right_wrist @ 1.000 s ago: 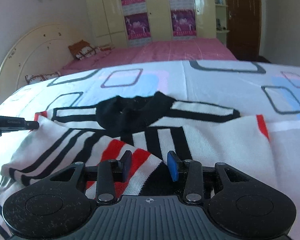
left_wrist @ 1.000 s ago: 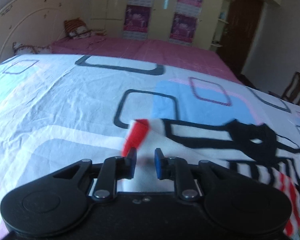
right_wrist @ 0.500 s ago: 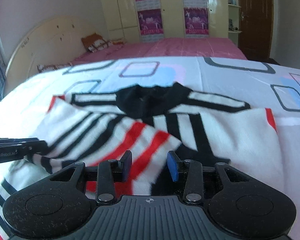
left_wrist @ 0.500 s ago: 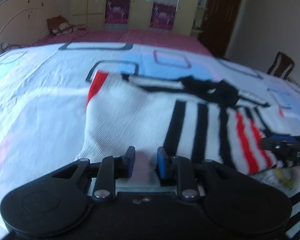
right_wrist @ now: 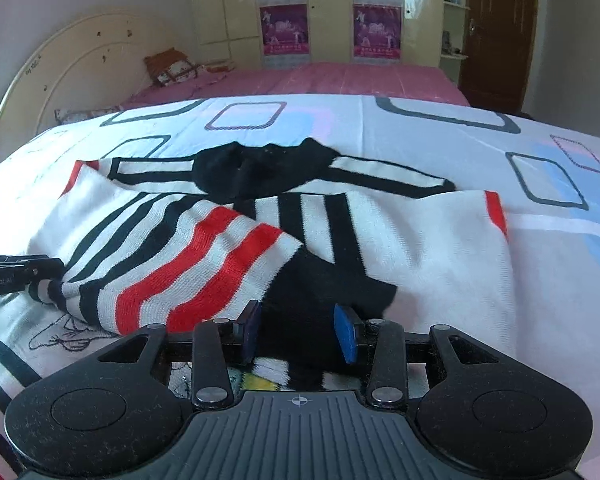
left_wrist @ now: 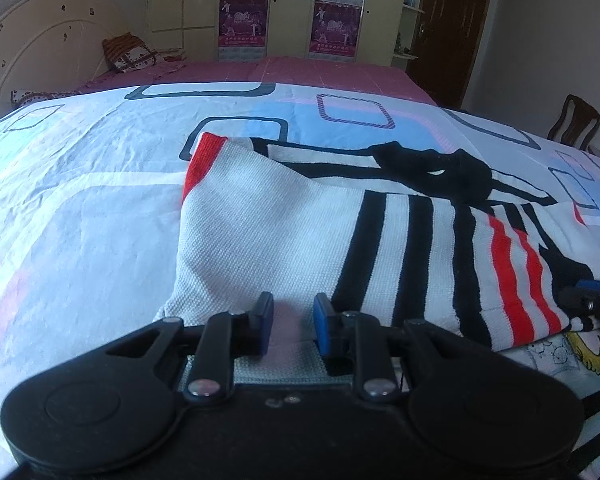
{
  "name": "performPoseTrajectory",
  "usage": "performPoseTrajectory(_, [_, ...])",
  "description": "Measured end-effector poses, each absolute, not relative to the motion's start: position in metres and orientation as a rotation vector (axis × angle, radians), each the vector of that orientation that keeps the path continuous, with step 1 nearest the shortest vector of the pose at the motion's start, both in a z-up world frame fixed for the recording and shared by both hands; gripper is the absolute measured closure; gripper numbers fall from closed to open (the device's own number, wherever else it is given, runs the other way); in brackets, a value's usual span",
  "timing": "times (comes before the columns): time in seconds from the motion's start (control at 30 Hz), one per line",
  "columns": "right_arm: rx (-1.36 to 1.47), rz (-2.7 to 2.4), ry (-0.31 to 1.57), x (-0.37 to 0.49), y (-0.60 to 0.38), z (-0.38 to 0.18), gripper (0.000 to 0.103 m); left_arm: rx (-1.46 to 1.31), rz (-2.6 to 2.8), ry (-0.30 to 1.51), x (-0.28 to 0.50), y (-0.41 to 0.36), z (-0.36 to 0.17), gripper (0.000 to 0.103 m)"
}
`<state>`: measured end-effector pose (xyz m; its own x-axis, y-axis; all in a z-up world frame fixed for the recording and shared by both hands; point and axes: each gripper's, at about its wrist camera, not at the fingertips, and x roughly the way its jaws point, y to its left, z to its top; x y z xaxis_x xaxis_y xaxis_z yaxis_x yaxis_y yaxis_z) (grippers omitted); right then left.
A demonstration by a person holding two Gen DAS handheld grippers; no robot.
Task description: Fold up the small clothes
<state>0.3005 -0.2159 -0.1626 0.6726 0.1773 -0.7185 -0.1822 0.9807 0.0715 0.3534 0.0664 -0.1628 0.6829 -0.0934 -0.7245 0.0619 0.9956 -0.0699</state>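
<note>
A small white knit sweater (left_wrist: 280,232) with a black collar (left_wrist: 432,164) lies flat on the bed, its red-trimmed corner (left_wrist: 202,160) at the far left. A sleeve with black and red stripes (right_wrist: 204,268) is folded across its front. My left gripper (left_wrist: 291,326) sits at the sweater's near left edge. Its pads stand a little apart over white knit and do not press it. My right gripper (right_wrist: 296,330) is open over a black patch of the sweater (right_wrist: 440,248). Each gripper's tip shows at the edge of the other's view, the left gripper (right_wrist: 54,268) next to the striped cuff.
The patterned bedsheet (left_wrist: 80,220) spreads all round the sweater. A white cloth with cartoon drawings (right_wrist: 60,336) lies under the sweater's near edge. Behind are a pink bed (right_wrist: 340,80), a headboard (right_wrist: 80,60), a wardrobe with posters and a wooden chair (left_wrist: 576,124).
My left gripper let go of the red-trimmed corner and drew back along the sweater's left edge to its near side. My right gripper edged closer to the black patch.
</note>
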Motion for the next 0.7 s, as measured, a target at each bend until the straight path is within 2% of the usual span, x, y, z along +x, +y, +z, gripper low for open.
performPoseTrajectory(0.37, [-0.018, 0.289, 0.821, 0.305, -0.226, -0.162, 0.064, 0.02, 0.011, 0.838, 0.35, 0.046, -0.153, 0.08])
performPoseTrajectory(0.7, [0.065, 0.409, 0.788, 0.272, -0.232, -0.139, 0.064, 0.009, -0.022, 0.804, 0.301, 0.015, -0.122, 0.077])
